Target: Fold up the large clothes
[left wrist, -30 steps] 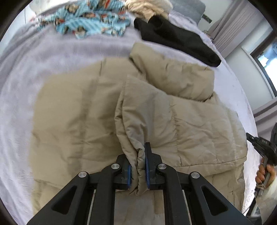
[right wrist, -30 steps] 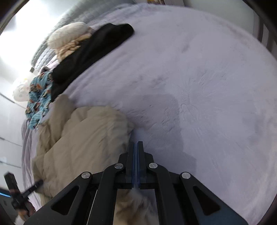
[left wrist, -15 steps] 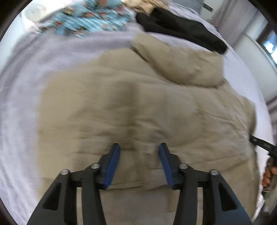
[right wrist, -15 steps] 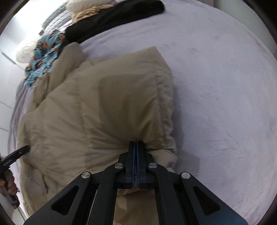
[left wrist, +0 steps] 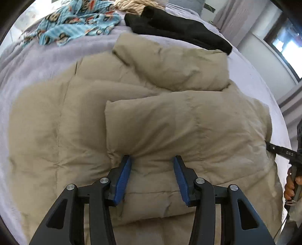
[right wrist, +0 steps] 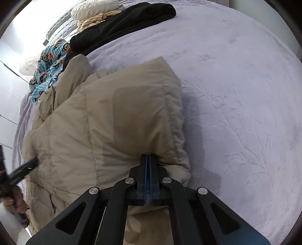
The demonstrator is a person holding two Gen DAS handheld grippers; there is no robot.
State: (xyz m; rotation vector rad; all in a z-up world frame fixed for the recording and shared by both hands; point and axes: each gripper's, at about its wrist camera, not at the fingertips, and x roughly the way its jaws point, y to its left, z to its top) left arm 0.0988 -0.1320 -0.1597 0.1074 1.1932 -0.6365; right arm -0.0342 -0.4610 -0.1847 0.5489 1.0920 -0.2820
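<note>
A large beige puffer jacket (left wrist: 79,120) lies spread on the bed, with one side folded over its middle (left wrist: 188,120). My left gripper (left wrist: 152,160) is open just above the folded part, its blue pads (left wrist: 122,177) apart and holding nothing. In the right wrist view the jacket (right wrist: 105,120) fills the left half. My right gripper (right wrist: 148,157) is shut, with its tips against the jacket's gathered edge (right wrist: 175,122); whether cloth is pinched between the pads is hidden. It also shows at the right edge of the left wrist view (left wrist: 283,151).
The bed has a lilac plush cover (right wrist: 236,94). A black garment (left wrist: 179,30), a blue cartoon-print cloth (left wrist: 75,20) and a cream striped cloth (right wrist: 94,20) lie at the far end. A white cushion (right wrist: 94,8) sits beyond them.
My left gripper has let go of the jacket's edge and opened; the folded part now rests flat. My right gripper has swung left over the jacket.
</note>
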